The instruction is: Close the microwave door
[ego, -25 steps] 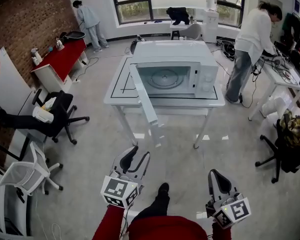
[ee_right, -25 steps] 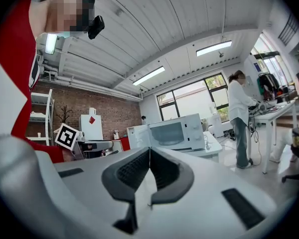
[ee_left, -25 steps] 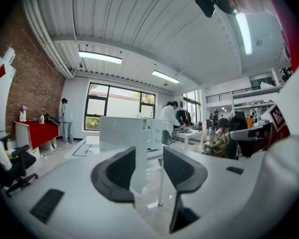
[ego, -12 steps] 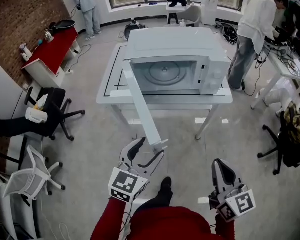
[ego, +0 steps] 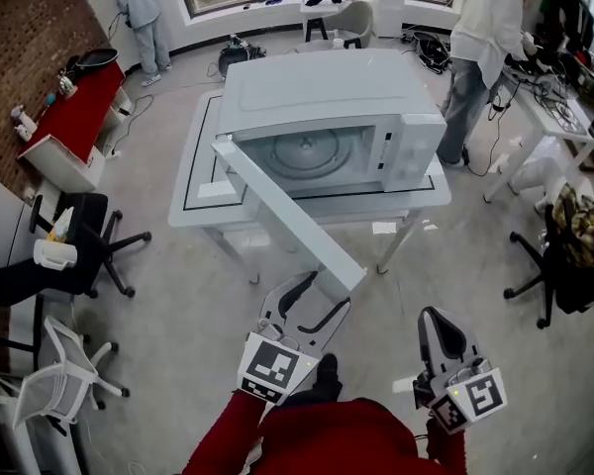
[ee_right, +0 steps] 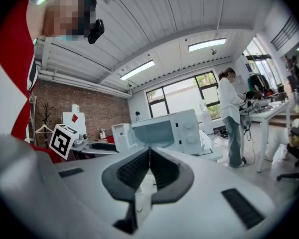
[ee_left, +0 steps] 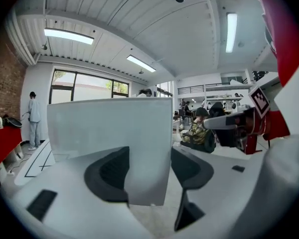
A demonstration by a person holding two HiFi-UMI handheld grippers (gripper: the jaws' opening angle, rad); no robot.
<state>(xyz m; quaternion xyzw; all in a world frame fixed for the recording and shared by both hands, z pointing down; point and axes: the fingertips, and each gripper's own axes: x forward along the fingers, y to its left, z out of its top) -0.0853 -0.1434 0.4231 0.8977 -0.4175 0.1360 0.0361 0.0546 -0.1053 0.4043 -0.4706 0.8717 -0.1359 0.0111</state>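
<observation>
My left gripper (ego: 322, 292) is closing its jaws astride the free edge of the microwave door (ego: 287, 216), which hangs open past the table (ego: 193, 181). My right gripper (ego: 434, 317) is pinched together, empty. I could slip off that thin edge while pushing.

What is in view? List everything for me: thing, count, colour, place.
microwave: one, white, on the table, cavity open
microwave door: one, white, swung out toward the wearer
table: one, white, mid-room
side table: one, red, far left
office chairs: three; black at left, white at lower left, black at right
people: two, standing; one at the back left, one in white at right
left gripper: one, grey, jaws closing, the door's free edge between them, not yet clamped
right gripper: one, grey, shut, empty, lower right
sleeves: two, red, bottom edge
</observation>
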